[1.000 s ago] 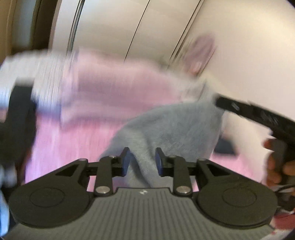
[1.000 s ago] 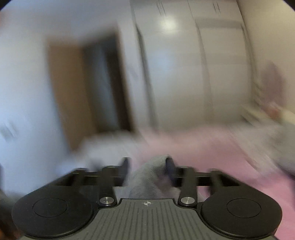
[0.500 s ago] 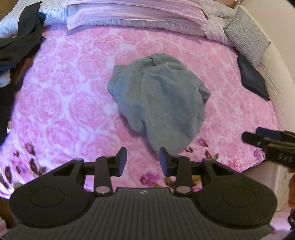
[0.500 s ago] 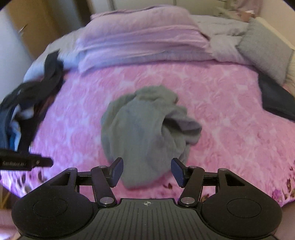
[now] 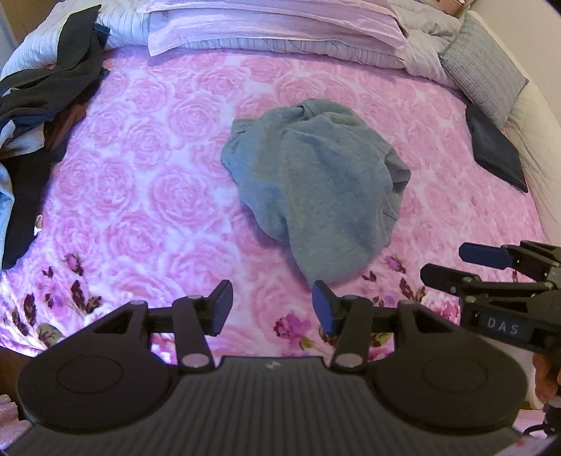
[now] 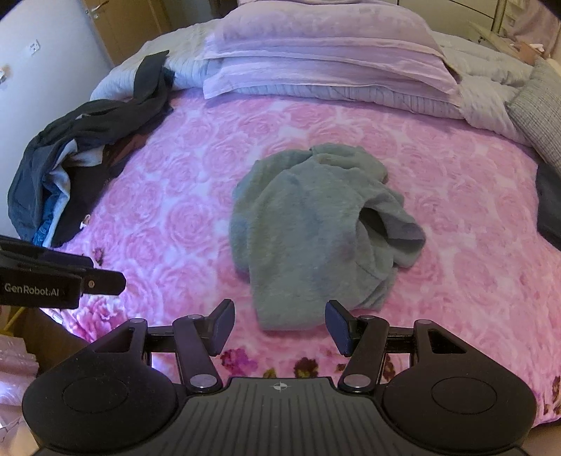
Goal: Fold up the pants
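The grey pants (image 6: 315, 224) lie crumpled mid-bed on the pink bedspread (image 6: 473, 245); soft, limp, light; grip the near hem; left gripper (image 5: 271, 303), jaws just widening, and right gripper (image 6: 280, 324) both empty.

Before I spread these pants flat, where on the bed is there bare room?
Free bedspread lies between the grey pants and the dark clothes pile, and toward the folded dark item. The pillows crowd the head end.
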Motion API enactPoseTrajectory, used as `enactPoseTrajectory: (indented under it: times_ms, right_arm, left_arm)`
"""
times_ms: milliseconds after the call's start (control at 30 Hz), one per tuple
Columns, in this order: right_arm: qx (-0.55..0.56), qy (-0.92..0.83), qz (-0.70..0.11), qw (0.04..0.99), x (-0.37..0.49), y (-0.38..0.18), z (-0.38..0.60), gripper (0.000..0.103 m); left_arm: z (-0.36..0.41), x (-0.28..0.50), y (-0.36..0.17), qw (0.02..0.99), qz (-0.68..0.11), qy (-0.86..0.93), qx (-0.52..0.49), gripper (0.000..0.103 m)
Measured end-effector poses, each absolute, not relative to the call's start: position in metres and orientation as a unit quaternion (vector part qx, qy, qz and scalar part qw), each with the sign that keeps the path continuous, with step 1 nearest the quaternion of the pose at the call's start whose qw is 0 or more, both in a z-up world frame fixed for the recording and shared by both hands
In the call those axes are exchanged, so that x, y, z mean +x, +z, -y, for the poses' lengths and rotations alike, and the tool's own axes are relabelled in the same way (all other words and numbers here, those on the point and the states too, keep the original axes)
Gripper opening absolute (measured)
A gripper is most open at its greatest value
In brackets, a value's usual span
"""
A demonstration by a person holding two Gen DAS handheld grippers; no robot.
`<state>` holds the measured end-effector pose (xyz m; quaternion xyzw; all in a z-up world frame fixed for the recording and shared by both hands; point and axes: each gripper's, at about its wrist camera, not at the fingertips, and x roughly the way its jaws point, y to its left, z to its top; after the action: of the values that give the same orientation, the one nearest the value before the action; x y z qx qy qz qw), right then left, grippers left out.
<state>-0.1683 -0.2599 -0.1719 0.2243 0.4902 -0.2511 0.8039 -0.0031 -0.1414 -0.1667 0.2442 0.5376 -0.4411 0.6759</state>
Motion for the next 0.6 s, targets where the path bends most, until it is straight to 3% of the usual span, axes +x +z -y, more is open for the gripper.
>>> enactPoseTrajectory:
  times_ms: [600]
  right_arm:
    - [0.195, -0.295, -0.528, 0.772, -0.087, -0.220, 0.265, 0.055]
  left_arm:
    - [0.145, 0.092, -0.226, 0.654, -0.571, -0.438, 0.234, 0.055]
